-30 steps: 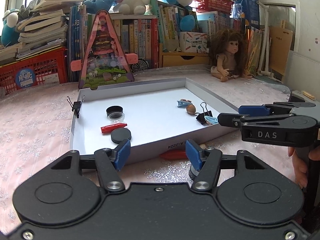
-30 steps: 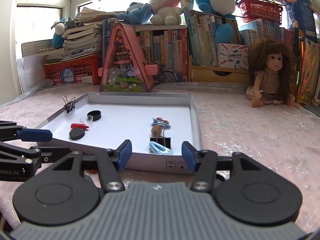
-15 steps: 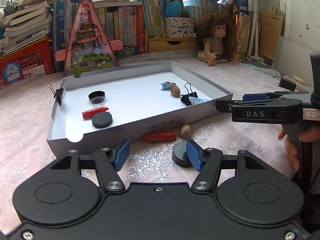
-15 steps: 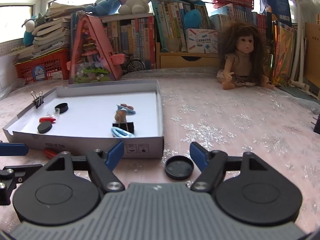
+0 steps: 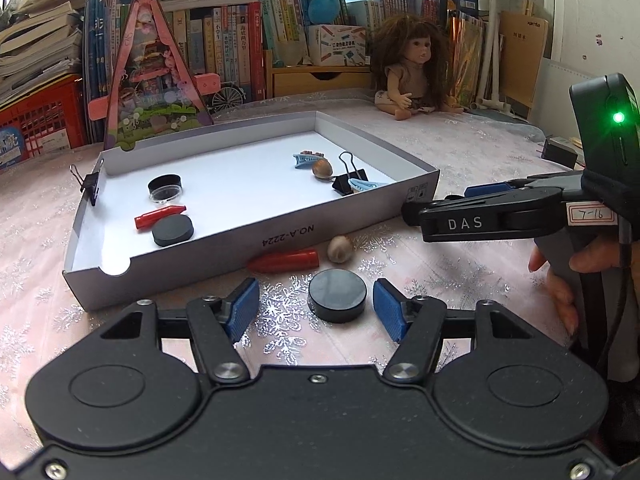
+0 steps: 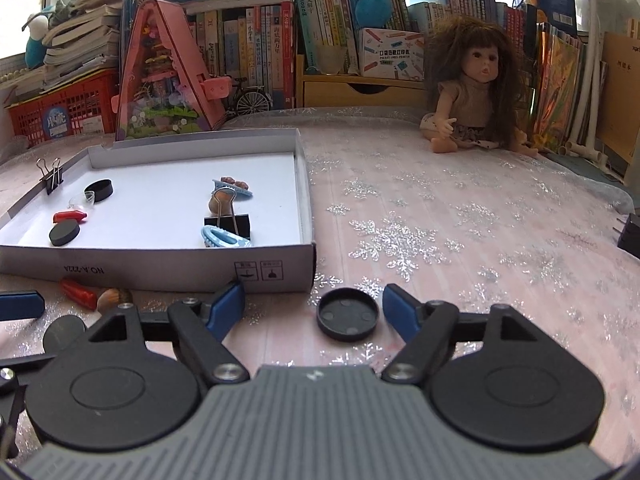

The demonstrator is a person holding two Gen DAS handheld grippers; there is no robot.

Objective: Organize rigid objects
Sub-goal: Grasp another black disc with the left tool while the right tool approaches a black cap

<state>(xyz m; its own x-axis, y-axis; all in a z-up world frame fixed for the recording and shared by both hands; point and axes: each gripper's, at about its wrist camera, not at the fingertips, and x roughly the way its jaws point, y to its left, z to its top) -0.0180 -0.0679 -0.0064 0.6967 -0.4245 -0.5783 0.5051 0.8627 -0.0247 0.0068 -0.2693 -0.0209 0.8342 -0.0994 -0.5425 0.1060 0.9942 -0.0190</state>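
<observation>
Spreading across the room, a pink tablecloth (image 6: 460,216) with silver snowflakes carries everything. On it lies a shallow white cardboard tray (image 5: 224,246), its long front wall facing the two grippers. A long-haired doll (image 6: 472,92) sits near the cloth's far right edge, and a pink triangular toy house (image 5: 150,80) stands just behind the tray's far left corner.

The left gripper (image 5: 316,310) hovers low before the tray's front wall with its blue-padded jaws spread wide, holding nothing; a solid black disc (image 5: 337,295) rests on the cloth between them, close to the right pad. The right gripper (image 6: 314,312) sits off the tray's front right corner, jaws likewise wide and empty, with a hollow black cap (image 6: 347,319) lying rim-up between them, nearer its right pad.

Just outside the front wall lie a red crayon-like stick (image 5: 285,262) and, touching its right end, a small brown nut (image 5: 340,249).

Inside the tray, near the left wall, are another black disc (image 5: 173,231), a second red stick (image 5: 158,216) and a clear-based black cap (image 5: 165,188). Toward the right wall sit a black binder clip (image 5: 347,180), a light blue hair clip (image 5: 366,184) and a brown nut (image 5: 322,169). One more binder clip (image 5: 89,184) grips the left wall.
</observation>
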